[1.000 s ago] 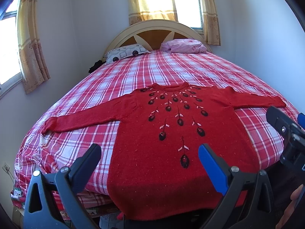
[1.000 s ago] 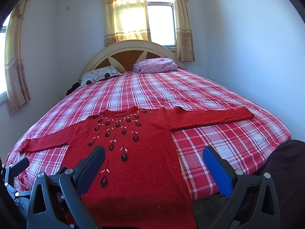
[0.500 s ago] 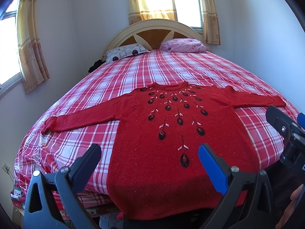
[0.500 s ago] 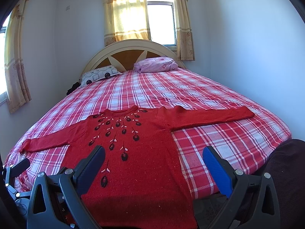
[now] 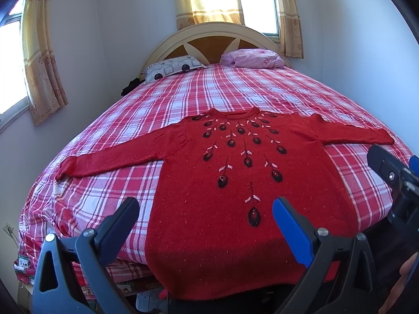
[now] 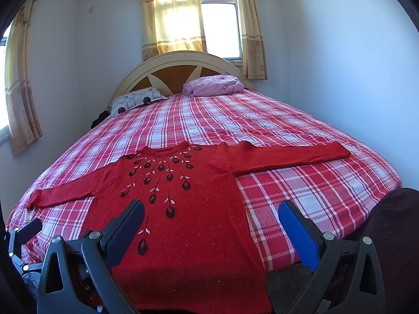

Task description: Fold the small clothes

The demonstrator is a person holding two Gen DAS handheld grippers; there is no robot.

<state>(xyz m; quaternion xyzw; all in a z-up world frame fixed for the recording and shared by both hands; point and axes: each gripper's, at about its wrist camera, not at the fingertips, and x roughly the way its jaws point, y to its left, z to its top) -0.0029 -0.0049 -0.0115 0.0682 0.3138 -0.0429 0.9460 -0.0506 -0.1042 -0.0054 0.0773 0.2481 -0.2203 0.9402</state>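
Red sweater (image 5: 235, 183) spread flat at near edge of plaid bed (image 5: 235, 91), sleeves out. Right cuff fully visible from right wrist only. Left gripper (image 5: 204, 219), right gripper (image 6: 209, 219): wide open, empty, above hem.

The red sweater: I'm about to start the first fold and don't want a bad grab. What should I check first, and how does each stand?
1. Red sweater lies flat, front up: ok.
2. Both sleeves spread out: ok.
3. Hem on the bed: not ok, it hangs over the near edge.
4. Left gripper jaws open, empty: ok.
5. Right gripper jaws open, empty: ok.
6. Nothing lying on the sweater: ok.
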